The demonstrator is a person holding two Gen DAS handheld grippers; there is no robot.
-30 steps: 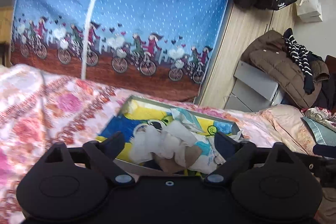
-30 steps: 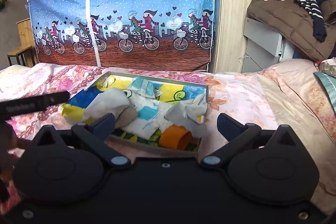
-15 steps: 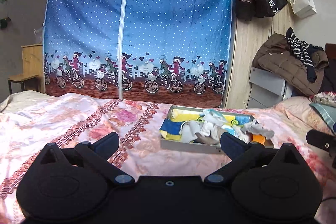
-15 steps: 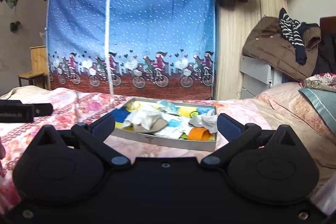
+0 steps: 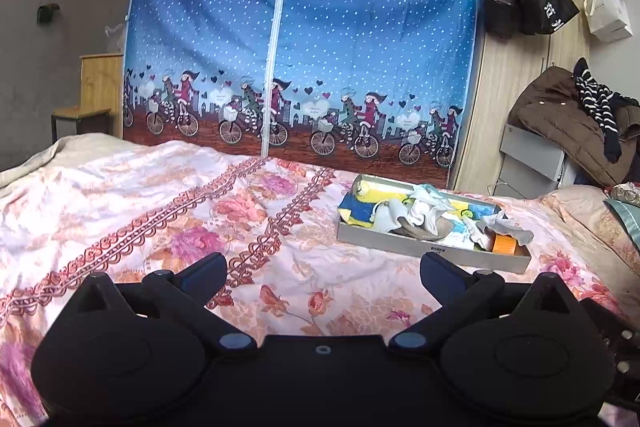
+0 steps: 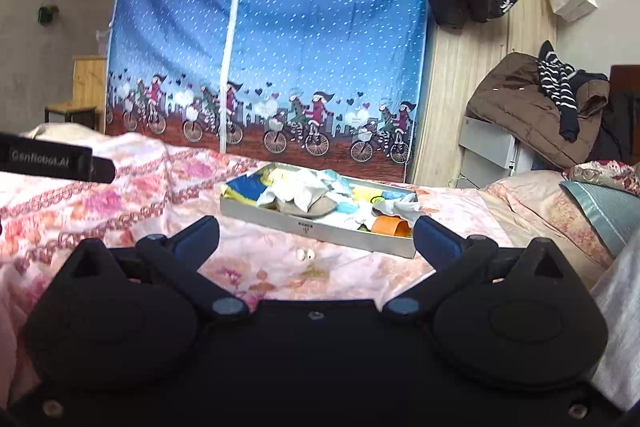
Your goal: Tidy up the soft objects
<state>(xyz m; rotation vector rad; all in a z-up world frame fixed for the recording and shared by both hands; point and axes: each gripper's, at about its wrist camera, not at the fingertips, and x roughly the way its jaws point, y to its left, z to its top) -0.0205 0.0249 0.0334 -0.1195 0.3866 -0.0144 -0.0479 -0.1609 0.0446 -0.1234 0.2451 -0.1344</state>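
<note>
A shallow grey tray (image 5: pixel 432 253) lies on the floral bedspread (image 5: pixel 168 211), holding a heap of soft things: white and tan cloths (image 5: pixel 424 213) and an orange piece (image 5: pixel 505 244). The tray also shows in the right wrist view (image 6: pixel 320 227) with the white cloths (image 6: pixel 304 193) and the orange piece (image 6: pixel 390 225). My left gripper (image 5: pixel 323 269) is open and empty, well back from the tray, which lies ahead to its right. My right gripper (image 6: pixel 316 231) is open and empty, just short of the tray's near wall. The left gripper's body (image 6: pixel 56 161) shows at the far left.
A blue fabric wardrobe (image 5: pixel 304 39) printed with cyclists stands behind the bed. A wooden cupboard (image 5: pixel 520 67) with hanging bags is to its right, with a brown coat (image 5: pixel 560 123) on a grey box. Pillows (image 6: pixel 600 211) lie at right. A small white item (image 6: pixel 303 254) lies before the tray.
Both grippers have drawn back and up from the tray, which now looks smaller and farther away. Both stay open and empty.
</note>
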